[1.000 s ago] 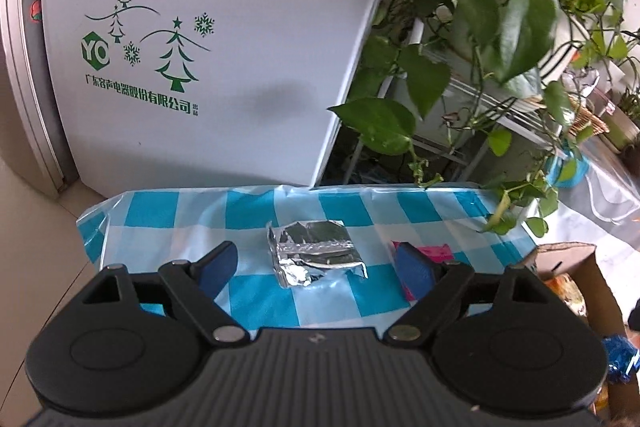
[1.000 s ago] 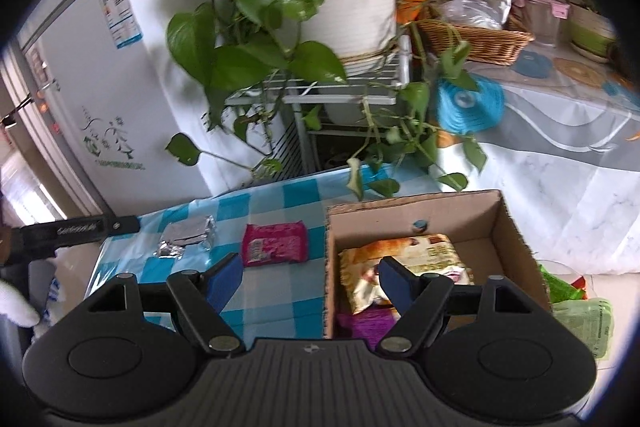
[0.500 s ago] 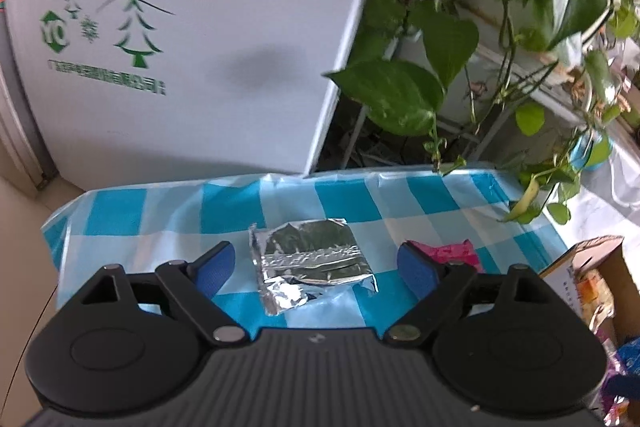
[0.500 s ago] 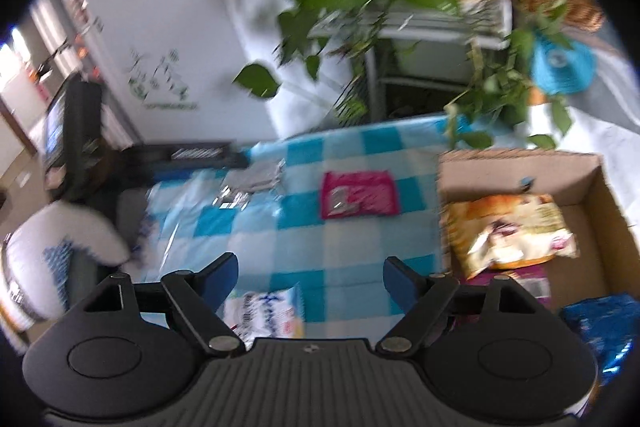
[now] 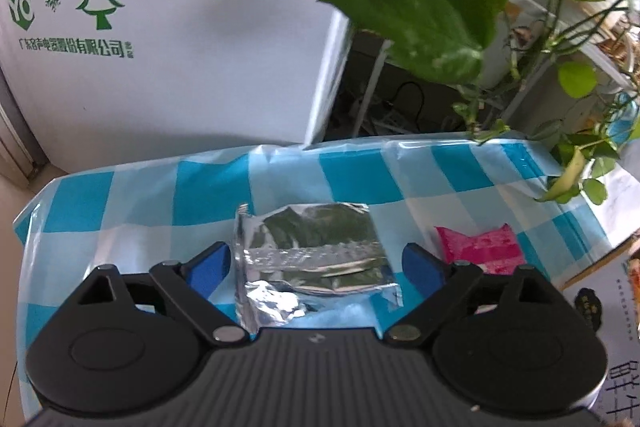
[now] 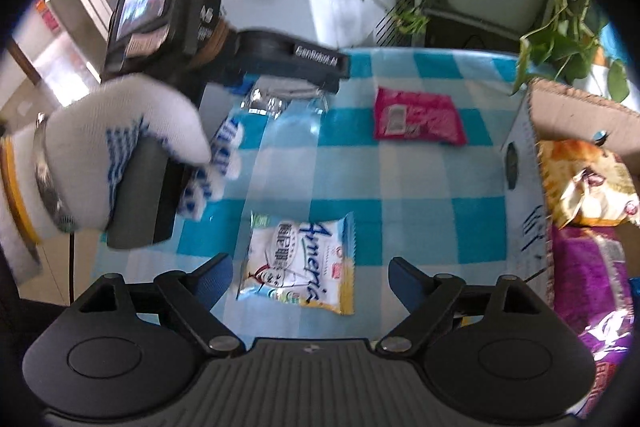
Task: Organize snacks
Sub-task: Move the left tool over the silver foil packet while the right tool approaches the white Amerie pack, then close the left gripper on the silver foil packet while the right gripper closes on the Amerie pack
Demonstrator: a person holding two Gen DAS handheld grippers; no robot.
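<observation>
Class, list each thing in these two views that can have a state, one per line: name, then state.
Left gripper: open, fingers just widening, astride the silver packet.
Right gripper: open, fingers just widening, astride the white packet.
Silver packet: lying flat, crumpled, ungripped.
White packet: lying flat, sealed.
Pink packet: lying flat on the checked cloth.
Cardboard box: open, snack bags inside.

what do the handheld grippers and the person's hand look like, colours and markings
Both the left gripper and the right gripper have ribbed dark grey bodies, black linkage arms with silver pivots and blue finger pads. The left hand wears a white knit glove with blue grip dots and a metal wristband. Its unit carries a small screen and white lettering.
</observation>
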